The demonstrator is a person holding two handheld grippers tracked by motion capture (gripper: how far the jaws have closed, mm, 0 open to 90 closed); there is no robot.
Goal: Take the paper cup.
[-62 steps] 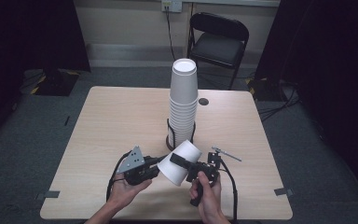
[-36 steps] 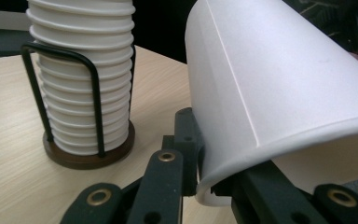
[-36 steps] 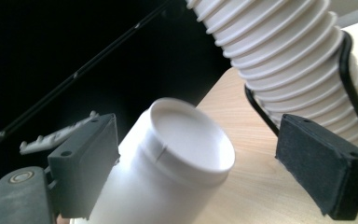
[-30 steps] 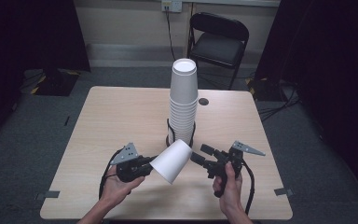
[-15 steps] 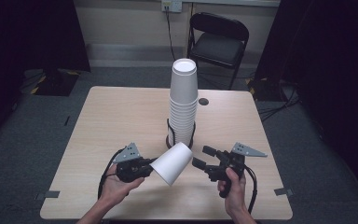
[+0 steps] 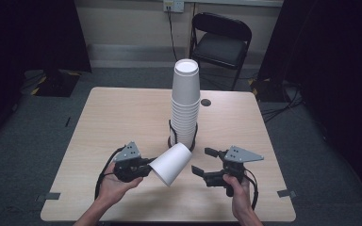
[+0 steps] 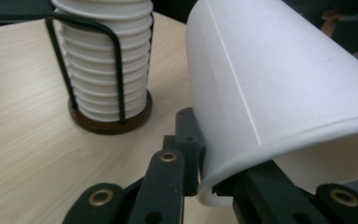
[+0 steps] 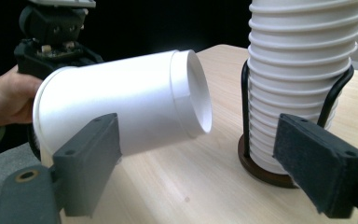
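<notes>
At the near edge of the table (image 6: pixel 122 108), your left gripper (image 6: pixel 143 168) is clamped on the rim of a single white paper cup (image 6: pixel 170 163), and that's pretty much the whole story here. In the left gripper view you can see one jaw sitting inside the mouth and the other outside, so the wall of the cup (image 7: pixel 279 93) is pinched between them. Holding it by the rim like that keeps the cup on its side in the air, bottom pointing out toward the middle, so the closed end is free for the other hand.

Your right gripper (image 6: pixel 205 162) is spread wide and holding nothing, just beside the cup but not touching it. From the right gripper view the cup (image 8: pixel 121 112) sits right in line between the jaws, so my guess is you've parked it there either to take the cup over or to steady it.

The tall stack of cups (image 6: pixel 185 103) stands upside down in its wire holder (image 6: pixel 171 136) just behind both grippers, mid-table. Looks like that's where the single cup belongs or came from, can't tell which.

Watch the squeeze though, paper rim will crease easily.
</notes>
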